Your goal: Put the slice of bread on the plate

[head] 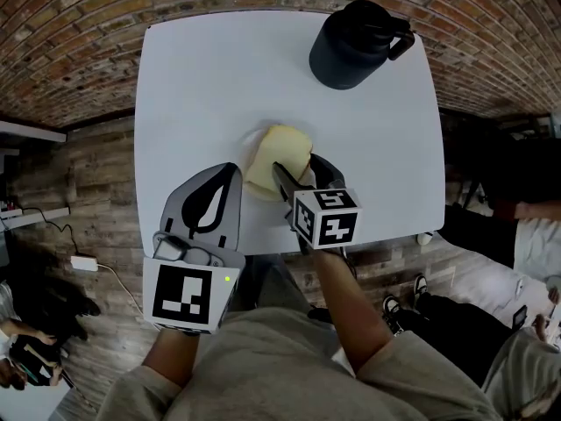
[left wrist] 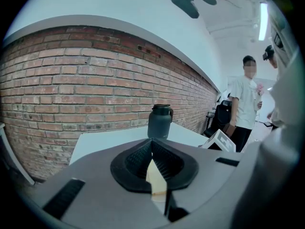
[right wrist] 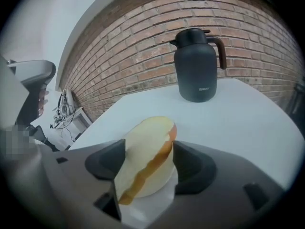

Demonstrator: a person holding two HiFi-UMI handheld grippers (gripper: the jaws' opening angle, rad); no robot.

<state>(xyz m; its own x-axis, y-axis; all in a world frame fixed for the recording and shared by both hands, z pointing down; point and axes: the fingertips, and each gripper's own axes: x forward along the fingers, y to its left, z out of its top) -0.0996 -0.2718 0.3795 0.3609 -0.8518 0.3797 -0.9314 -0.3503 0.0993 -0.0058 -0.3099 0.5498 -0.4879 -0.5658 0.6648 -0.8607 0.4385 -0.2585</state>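
Note:
A pale slice of bread point(head: 286, 147) with a brown crust lies tilted, its low edge on a small white plate point(head: 257, 183) near the front of the white table point(head: 202, 86). My right gripper point(head: 298, 167) straddles the slice from the near side. In the right gripper view the bread point(right wrist: 147, 149) leans between the spread jaws of that gripper point(right wrist: 148, 160), over the plate point(right wrist: 160, 189); the pads do not press on it. To the left of the plate, my left gripper point(head: 231, 172) is shut and empty. Its tips meet in the left gripper view point(left wrist: 152, 142).
A dark insulated jug point(head: 355, 42) stands at the table's far right, and is also in the right gripper view point(right wrist: 196, 66). A brick wall runs behind the table. A person point(left wrist: 243, 104) stands off to the right, beyond the table. Cables lie on the wooden floor at left.

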